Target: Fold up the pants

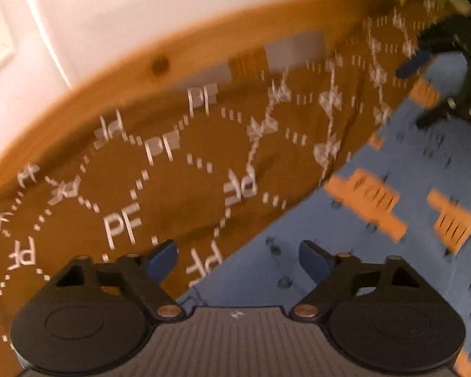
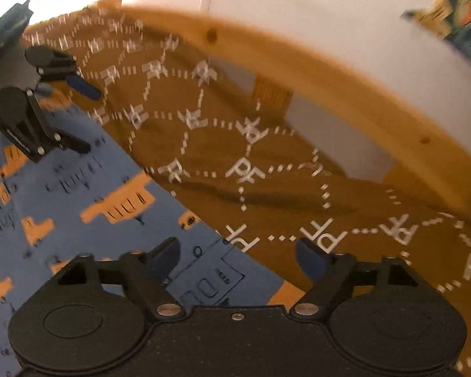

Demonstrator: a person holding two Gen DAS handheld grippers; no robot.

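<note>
The blue pants (image 1: 345,267), printed with orange trucks, lie spread flat on a mustard cloth (image 1: 172,172) patterned with white PF letters; in the left wrist view they fill the lower right, from about three to six o'clock, and in the right wrist view the lower left, from six to nine o'clock. They look like light, thin cotton, soft and limp, likely to sag and wrinkle if lifted by one point, so I judge a pinch at each end of one edge, at waistband or hem, serves best. The left gripper (image 1: 238,260) hangs over their diagonal edge, jaws spread fairly wide with nothing between the blue pads. The right gripper (image 2: 237,259) hovers likewise over the same border, jaws apart and empty; a small printed label (image 2: 210,278) on the fabric shows just beneath it. At twelve o'clock a wooden rail (image 2: 345,94) curves along the cloth's far side, with a white surface (image 1: 188,6) beyond. Each claw shows in the other's view, well apart. Nothing lies on the pants, though the loose cloth underneath could get caught in a pinch.
</note>
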